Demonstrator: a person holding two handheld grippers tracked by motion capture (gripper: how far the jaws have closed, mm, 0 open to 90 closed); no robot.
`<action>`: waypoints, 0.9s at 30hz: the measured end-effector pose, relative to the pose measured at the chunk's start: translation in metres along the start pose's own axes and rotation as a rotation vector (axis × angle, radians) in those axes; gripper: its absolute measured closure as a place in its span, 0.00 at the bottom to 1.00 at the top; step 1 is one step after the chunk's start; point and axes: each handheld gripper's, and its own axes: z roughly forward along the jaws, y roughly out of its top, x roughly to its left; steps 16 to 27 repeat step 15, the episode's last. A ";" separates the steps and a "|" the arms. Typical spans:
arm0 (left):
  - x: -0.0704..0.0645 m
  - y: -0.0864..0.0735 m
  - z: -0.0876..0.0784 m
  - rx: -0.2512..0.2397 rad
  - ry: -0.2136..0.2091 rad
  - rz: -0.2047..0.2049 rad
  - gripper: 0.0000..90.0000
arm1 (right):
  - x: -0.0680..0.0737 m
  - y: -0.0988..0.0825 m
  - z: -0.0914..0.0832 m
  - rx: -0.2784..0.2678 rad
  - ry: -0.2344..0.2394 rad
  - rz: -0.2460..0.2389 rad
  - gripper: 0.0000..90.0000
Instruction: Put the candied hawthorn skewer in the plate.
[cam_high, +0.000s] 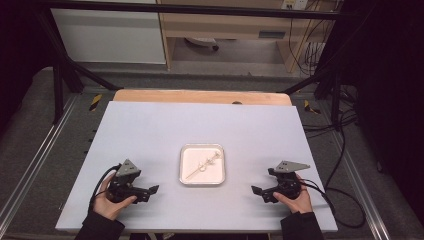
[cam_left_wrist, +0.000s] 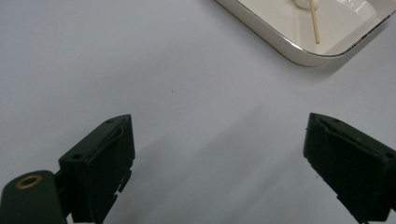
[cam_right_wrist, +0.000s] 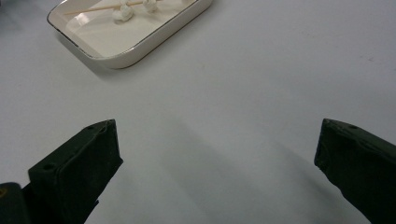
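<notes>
Jaws of both grippers stood wide apart and held nothing. The left gripper (cam_high: 150, 190) rested on the table (cam_high: 150, 130) near the front left edge, and the right gripper (cam_high: 257, 190) rested near the front right edge, each in a hand of the person. Both pairs of jaws pointed inward toward the middle of the table.

Between the two grippers, slightly farther from the person, lay a shallow white tray (cam_high: 202, 181) with rounded corners and a thin metallic rim. In the tray lay a thin wooden skewer (cam_high: 192, 173) with a few small white pieces (cam_high: 202, 167) on or beside it; whether the pieces were threaded on the stick could not be determined.

The long axis of the skewer ran diagonally, from the near left of the tray toward the far right corner. In the left gripper view, the near end of the skewer (cam_left_wrist: 314, 24) lay ahead and to the right of the jaws. In the right gripper view, the skewer (cam_right_wrist: 93, 8) lay ahead and to the left.

The two grippers sat at about equal distance from the tray. By judgement, the skewer's near end favoured the left gripper.

No brand, label or writing was legible.
</notes>
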 end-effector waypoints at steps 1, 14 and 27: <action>0.001 -0.002 -0.001 -0.002 0.001 -0.006 0.10 | 0.000 0.000 0.000 0.000 -0.002 -0.002 0.01; 0.008 -0.010 -0.003 -0.003 0.007 -0.022 0.10 | 0.000 -0.001 -0.001 0.004 0.002 -0.010 0.01; 0.008 -0.010 -0.003 -0.001 0.004 -0.022 0.10 | 0.000 -0.001 -0.001 0.004 0.001 -0.007 0.01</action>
